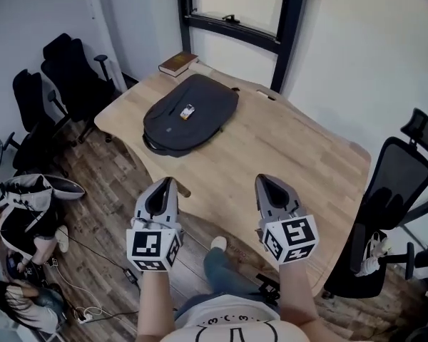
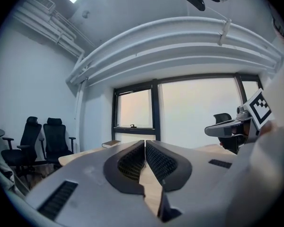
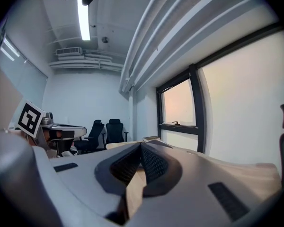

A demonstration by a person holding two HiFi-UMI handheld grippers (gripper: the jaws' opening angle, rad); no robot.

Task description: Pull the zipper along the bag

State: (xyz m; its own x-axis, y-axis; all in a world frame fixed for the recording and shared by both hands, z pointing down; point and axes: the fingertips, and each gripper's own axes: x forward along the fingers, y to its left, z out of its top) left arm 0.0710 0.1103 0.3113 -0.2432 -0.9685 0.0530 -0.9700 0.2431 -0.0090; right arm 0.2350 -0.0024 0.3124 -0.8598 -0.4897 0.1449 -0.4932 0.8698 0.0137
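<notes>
Wood-floored office, white-walled, with a dark-framed window at top centre of the head view. Showed black office chairs [image 1: 71, 73] at upper left, standing clear of the pale wooden table [image 1: 292, 162] that filled the middle.

Found the left gripper [image 1: 170, 184] at lower centre-left, over the table's near edge and pointing up-frame. Read it in the left gripper view [image 2: 145, 143] as pinched together, with nothing between the ribbed pads.

Placed the dark grey backpack [image 1: 191, 112] flat on the table's upper-left part, almost straight up-frame of the left gripper and apart from it. Traced its long axis from lower left to upper right of the frame. Judged the left gripper the nearer of the two, with the bag's lower-left end closest to it. Could not pick out the zipper's slider along the rim.

Noted a small pale tag [image 1: 187, 111] in the middle of the bag's top face, its print too small to read. Saw a brown book [image 1: 177, 63] just beyond the bag at the table's far corner, with no legible title.

Found the right gripper [image 1: 262, 182] at lower centre-right, likewise pointing up-frame, with the backpack up and to its left and farther off. Read it in the right gripper view [image 3: 141, 145] as closed and empty too.

Made out only black-and-white square patterns on the marker cubes [image 1: 154, 249], no words. Closed the row with a black mesh chair [image 1: 392, 191] at right.
</notes>
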